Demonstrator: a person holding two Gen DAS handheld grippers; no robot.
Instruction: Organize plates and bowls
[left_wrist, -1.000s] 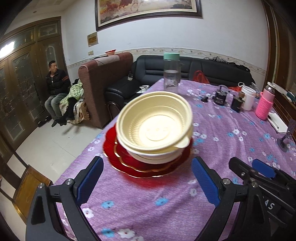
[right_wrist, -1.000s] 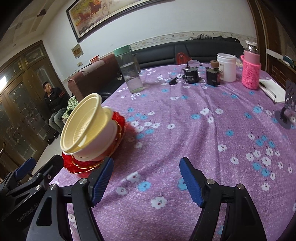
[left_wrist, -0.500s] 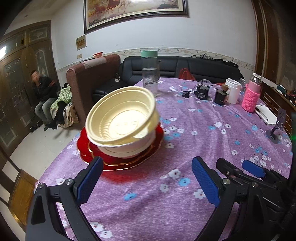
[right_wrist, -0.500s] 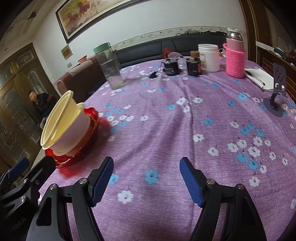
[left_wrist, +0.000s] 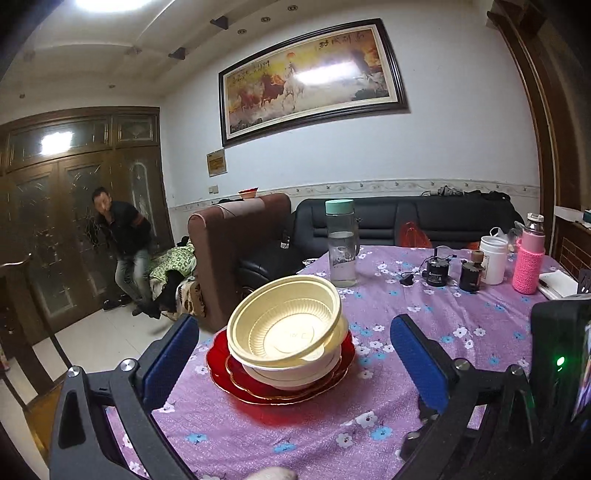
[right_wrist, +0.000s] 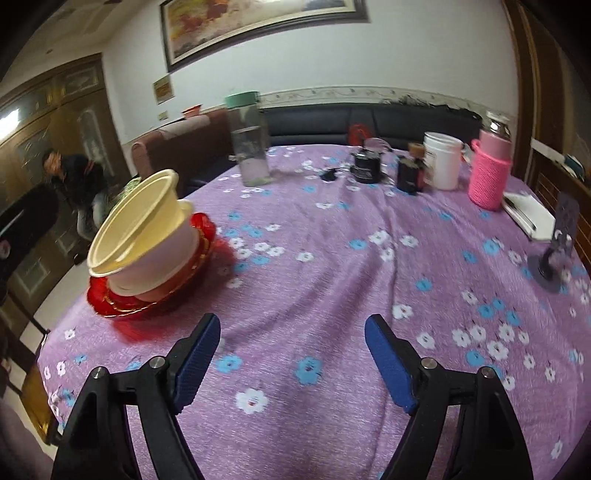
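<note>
A cream bowl (left_wrist: 286, 328) sits tilted inside a white bowl (left_wrist: 295, 373), stacked on red plates with gold rims (left_wrist: 240, 373) near the table's left edge. The stack also shows in the right wrist view: cream bowl (right_wrist: 136, 221), red plates (right_wrist: 147, 302). My left gripper (left_wrist: 291, 350) is open and empty, its blue pads either side of the stack and nearer the camera. My right gripper (right_wrist: 291, 354) is open and empty over bare cloth, to the right of the stack.
The round table has a purple flowered cloth (right_wrist: 332, 258). At the far side stand a water bottle (left_wrist: 341, 243), two small dark jars (left_wrist: 437, 271), a white cup (left_wrist: 493, 260) and a pink sleeved flask (left_wrist: 530, 254). A phone stand (right_wrist: 554, 251) and notebook (right_wrist: 528, 216) lie right. A man (left_wrist: 125, 243) sits left.
Both grippers have pulled back and tilted up from the stack, staying open. The right gripper's view has swung back toward the stack. The bowls and plates have not moved.
</note>
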